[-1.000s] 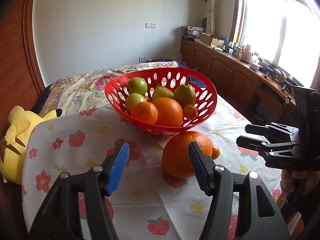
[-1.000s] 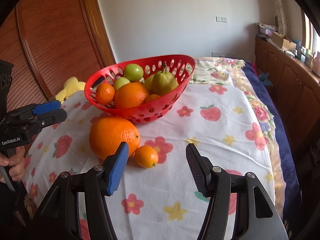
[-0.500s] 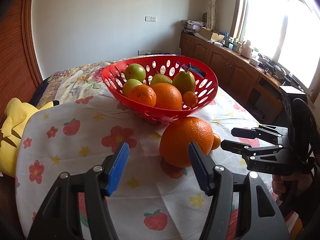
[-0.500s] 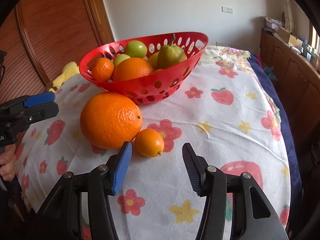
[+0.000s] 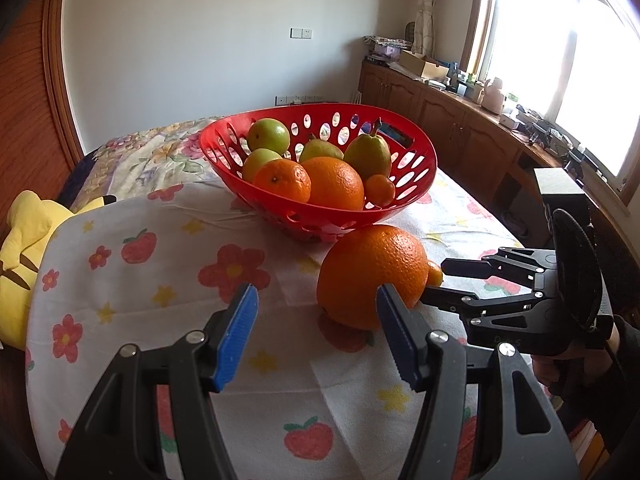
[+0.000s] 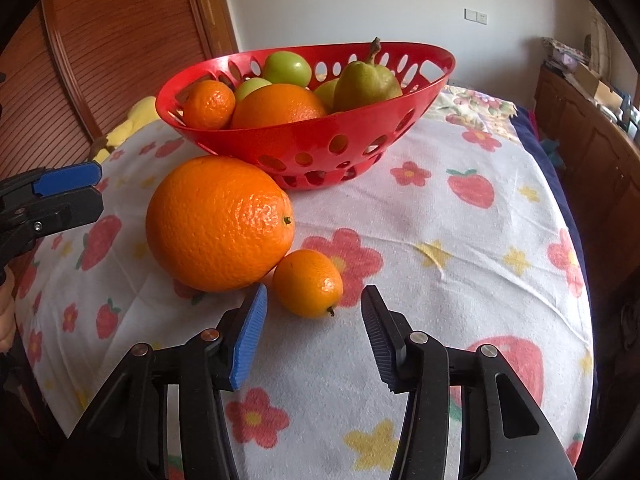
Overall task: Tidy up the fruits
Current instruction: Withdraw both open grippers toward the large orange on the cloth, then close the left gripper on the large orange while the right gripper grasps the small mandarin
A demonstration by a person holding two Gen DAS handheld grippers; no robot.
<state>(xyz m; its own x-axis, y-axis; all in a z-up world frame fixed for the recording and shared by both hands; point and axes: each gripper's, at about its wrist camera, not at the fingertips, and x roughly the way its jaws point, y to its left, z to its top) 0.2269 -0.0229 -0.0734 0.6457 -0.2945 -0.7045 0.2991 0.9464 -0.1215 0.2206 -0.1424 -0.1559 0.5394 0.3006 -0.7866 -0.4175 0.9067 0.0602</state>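
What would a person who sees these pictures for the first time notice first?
Probably the red basket full of oranges, green apples and pears, at the far side of the flowered tablecloth. In front of it a big orange lies on the cloth, with a small orange fruit right beside it. The right tongs are closing just before that small fruit, not yet pressing it, while the left tongs stand open near the big orange.

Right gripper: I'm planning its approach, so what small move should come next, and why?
Probably ease the right gripper forward around the small orange fruit. Its closing jaws stand just short of the fruit, nothing pressed yet, and the fruit lies on the cloth beside the large orange.
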